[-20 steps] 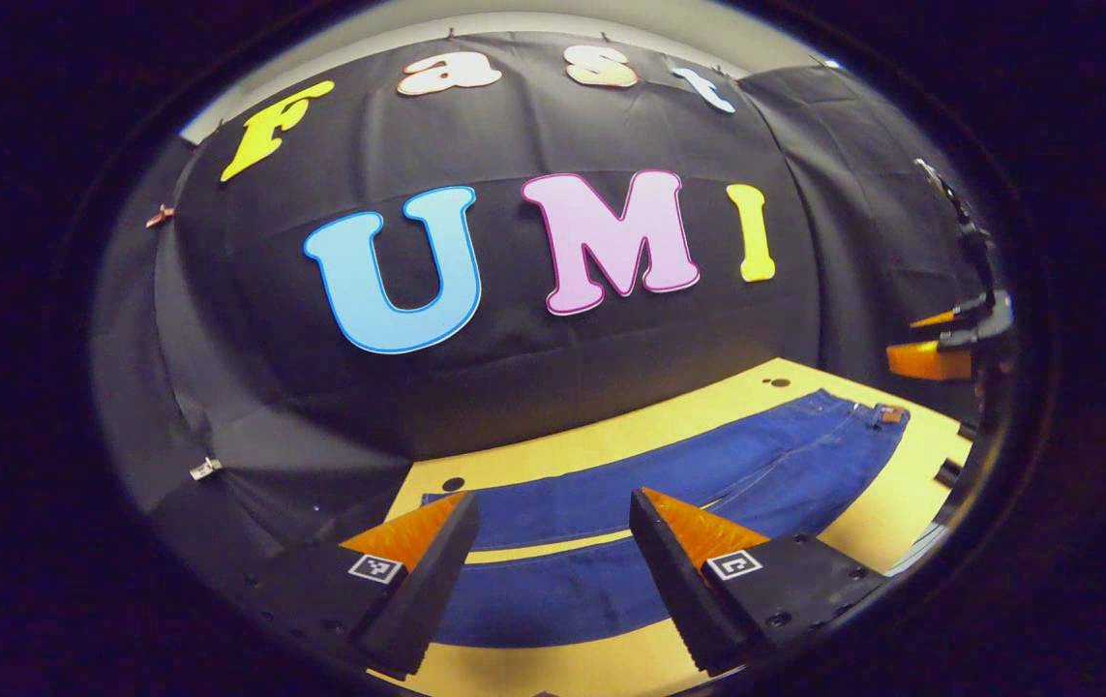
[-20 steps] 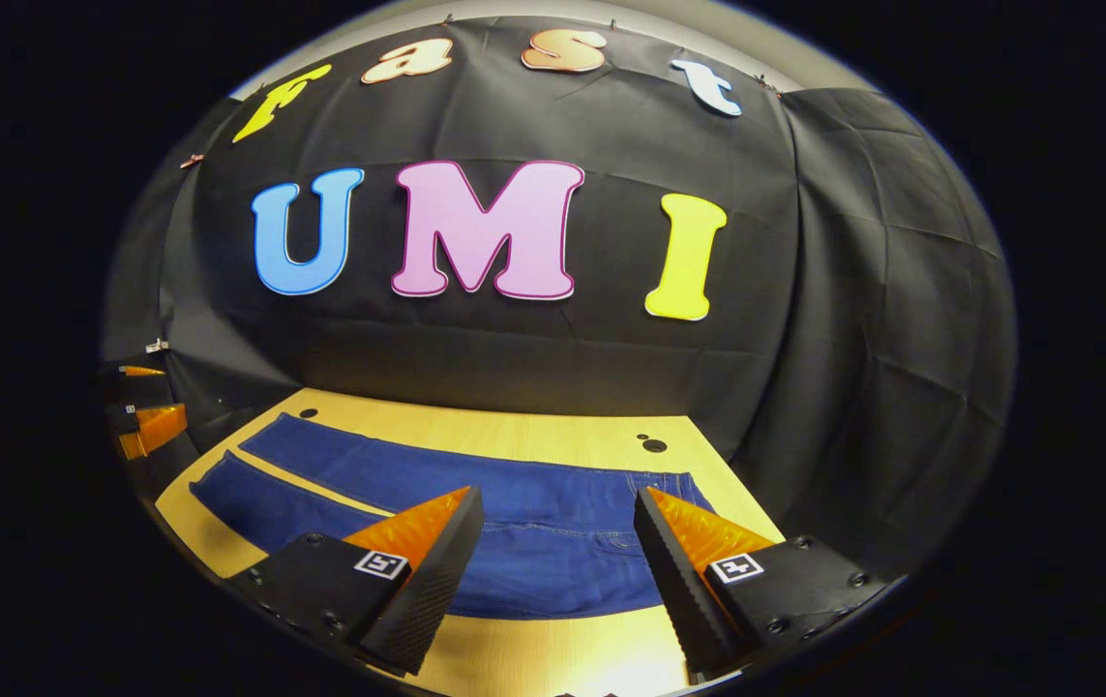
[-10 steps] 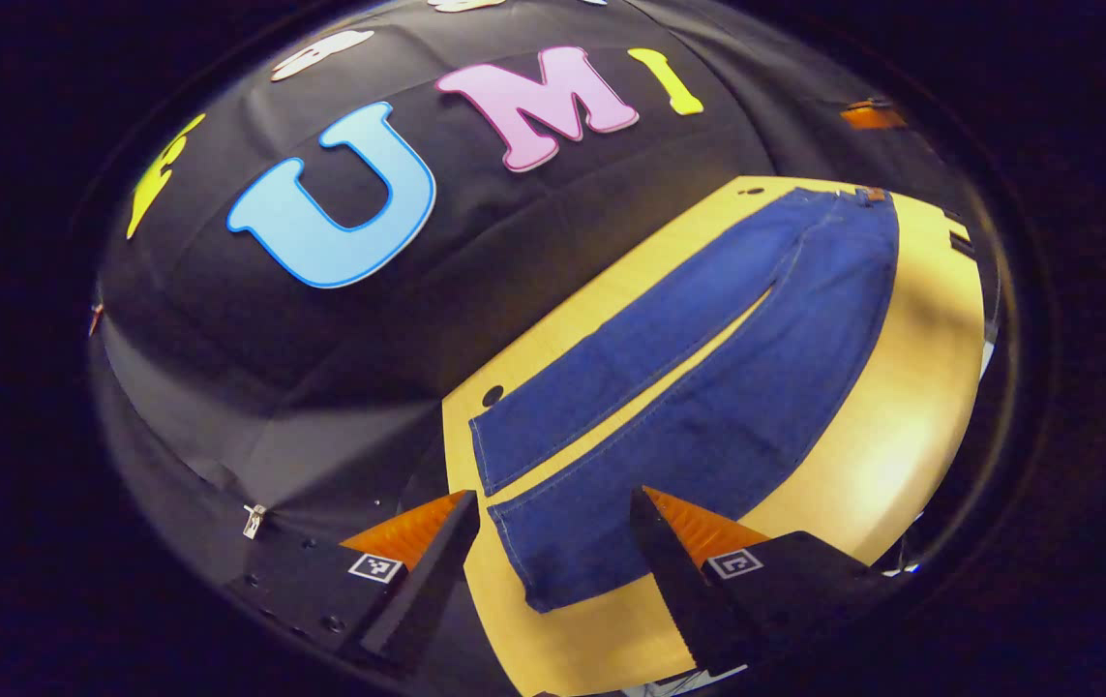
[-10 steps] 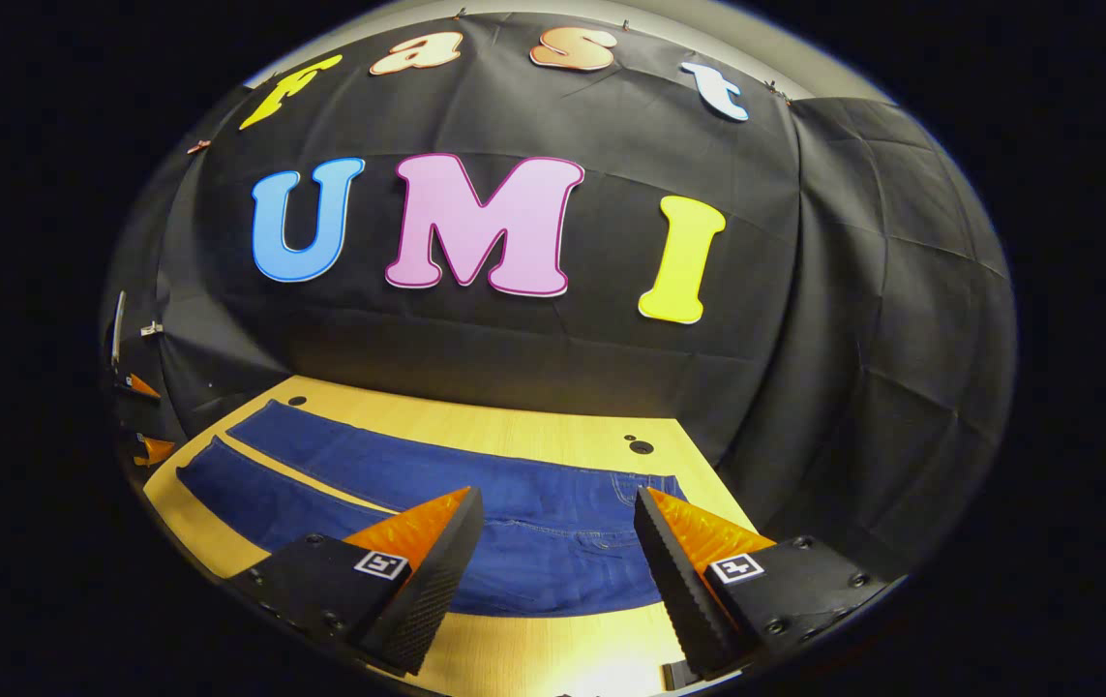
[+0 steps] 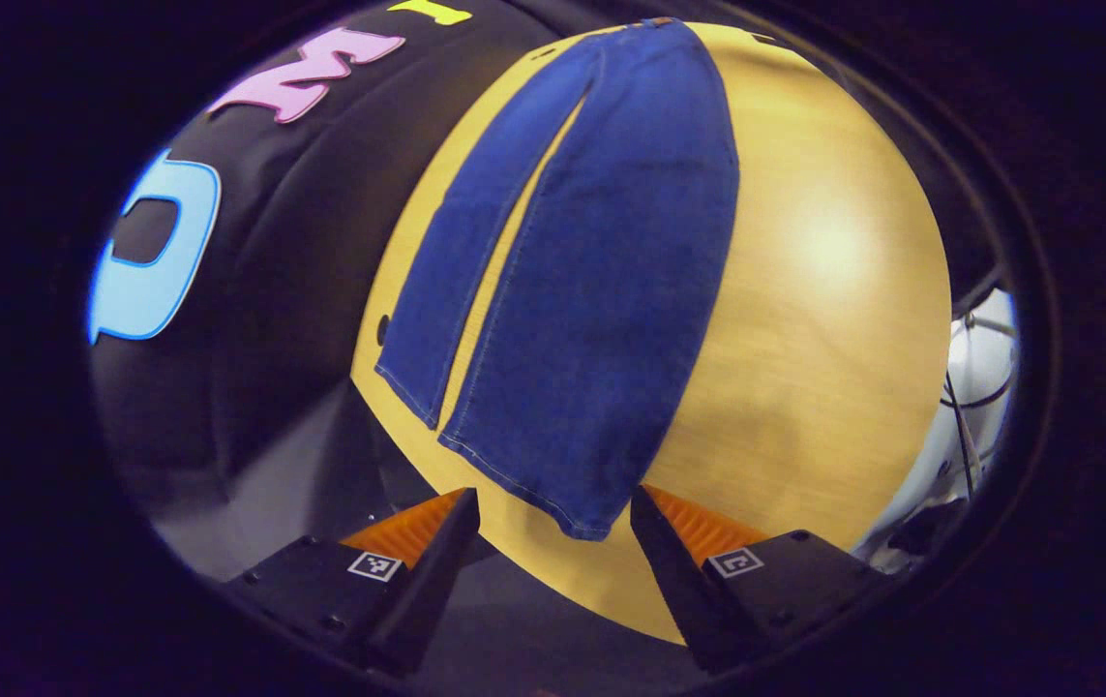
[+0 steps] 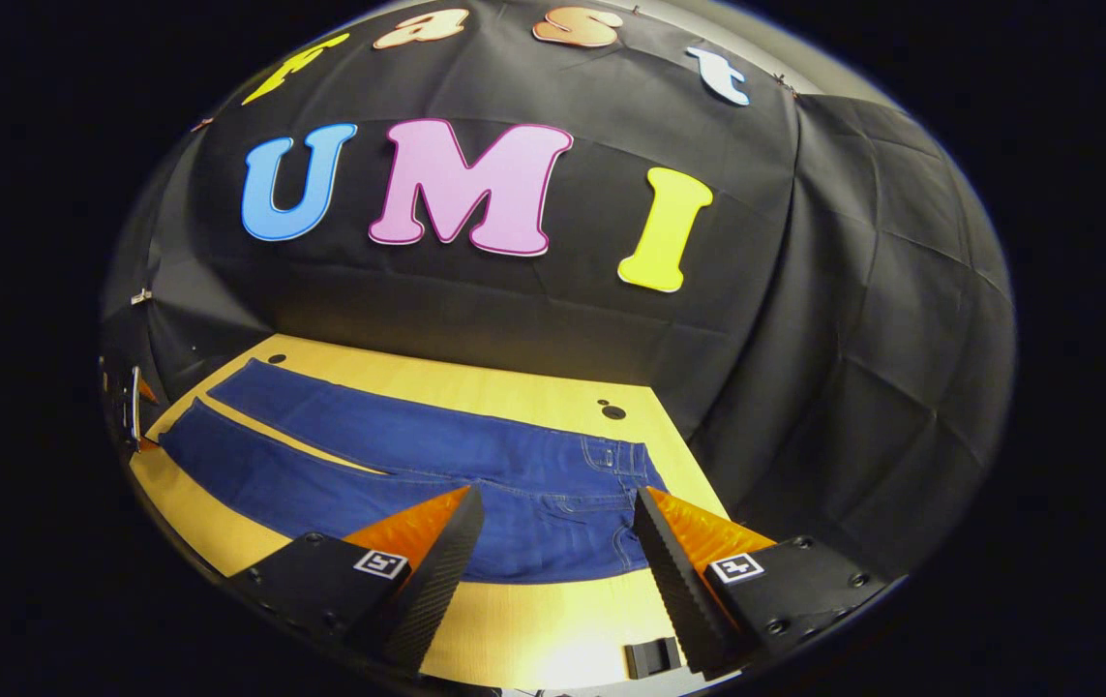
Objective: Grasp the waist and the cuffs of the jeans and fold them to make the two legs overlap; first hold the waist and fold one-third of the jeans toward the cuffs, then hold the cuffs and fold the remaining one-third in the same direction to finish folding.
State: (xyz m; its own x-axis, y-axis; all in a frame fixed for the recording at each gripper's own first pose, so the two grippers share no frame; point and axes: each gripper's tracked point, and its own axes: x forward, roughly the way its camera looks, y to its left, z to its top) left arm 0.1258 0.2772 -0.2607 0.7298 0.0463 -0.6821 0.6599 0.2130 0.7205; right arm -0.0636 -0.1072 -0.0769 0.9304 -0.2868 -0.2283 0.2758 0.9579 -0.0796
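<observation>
The wooden table (image 5: 833, 290) is the biggest thing here, and it spreads out in front of both grippers. The blue jeans (image 5: 601, 290) lie flat on it with the 2 legs side by side, a thin strip of table showing between them. The left gripper (image 5: 553, 508) hangs above the cuff end. Its 2 fingers are spread wide and hold nothing. The nearer cuff (image 5: 533, 484) sits just ahead of it, between the fingers. The right gripper (image 6: 557, 503) hangs over the waist end. It is spread wide too, with nothing in it. The waist (image 6: 625, 474) lies just ahead of its fingers. A small black block (image 6: 651, 658) sits on the table edge below the right gripper.
</observation>
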